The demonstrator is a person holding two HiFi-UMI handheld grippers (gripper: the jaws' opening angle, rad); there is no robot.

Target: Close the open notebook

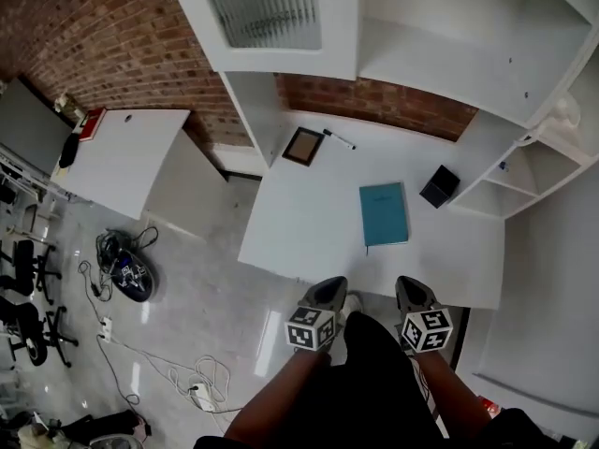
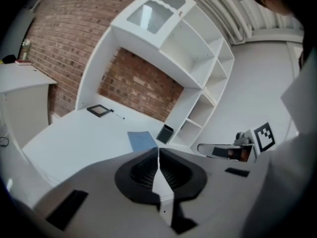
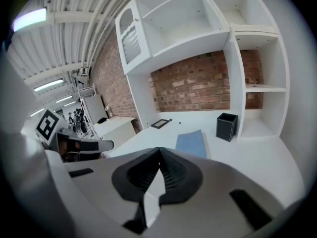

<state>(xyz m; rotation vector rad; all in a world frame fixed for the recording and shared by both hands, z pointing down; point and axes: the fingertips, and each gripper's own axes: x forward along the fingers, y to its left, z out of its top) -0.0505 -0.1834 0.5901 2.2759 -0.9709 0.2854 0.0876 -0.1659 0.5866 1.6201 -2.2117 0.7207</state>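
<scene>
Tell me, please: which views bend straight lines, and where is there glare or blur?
Head view: mild bending at the edges, the notebook sharp, white glare on the floor. Left gripper view: strong fisheye, the shelves bow, dark corners, slightly soft. Right gripper view: the same fisheye and dark rim, a ceiling lamp blown out.

Grey tools carry black-and-white marker cubes.
</scene>
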